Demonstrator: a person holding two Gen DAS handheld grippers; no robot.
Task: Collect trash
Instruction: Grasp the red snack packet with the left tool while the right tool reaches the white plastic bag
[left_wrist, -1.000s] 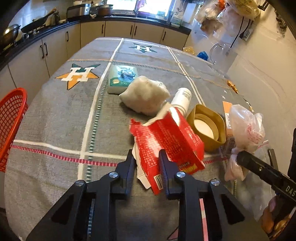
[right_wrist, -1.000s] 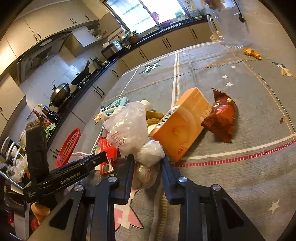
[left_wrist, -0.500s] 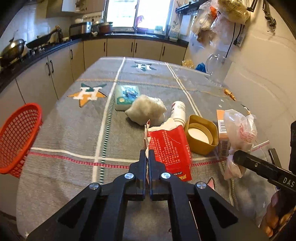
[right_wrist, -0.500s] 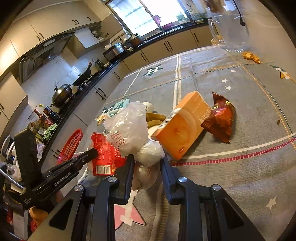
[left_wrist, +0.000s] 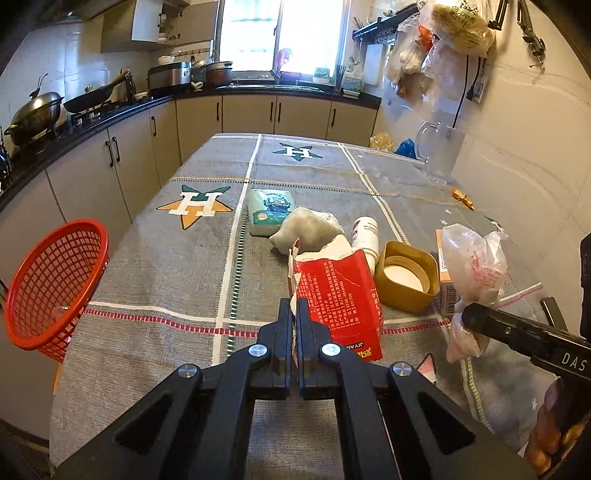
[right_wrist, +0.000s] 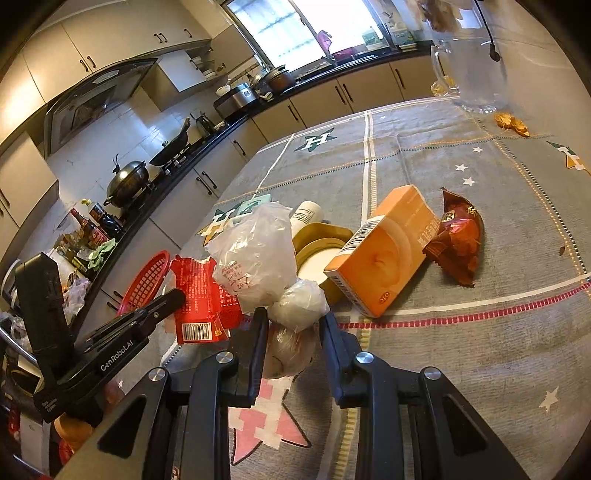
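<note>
My left gripper (left_wrist: 295, 314) is shut on the near edge of a torn red carton (left_wrist: 336, 295), which it holds tilted above the grey tablecloth. The same red carton (right_wrist: 199, 295) shows at the left of the right wrist view, clamped by the left gripper's fingers (right_wrist: 162, 302). My right gripper (right_wrist: 293, 325) is shut on the knotted neck of a clear plastic bag (right_wrist: 258, 254), whose lower bulge hangs between the fingers. That plastic bag (left_wrist: 472, 266) appears at the right of the left wrist view. A red mesh basket (left_wrist: 55, 280) hangs off the table's left edge.
On the cloth lie a crumpled white bag (left_wrist: 306, 229), a tissue pack (left_wrist: 271, 210), a white bottle (left_wrist: 365, 236), a gold tub (left_wrist: 406, 277), an orange box (right_wrist: 388, 251) and a dark red snack wrapper (right_wrist: 458, 236). A glass jug (right_wrist: 472, 62) stands far right by the wall.
My left gripper closed on the red carton's edge and lifted it, tipping it upright off the cloth. The right gripper kept still with the plastic bag.
</note>
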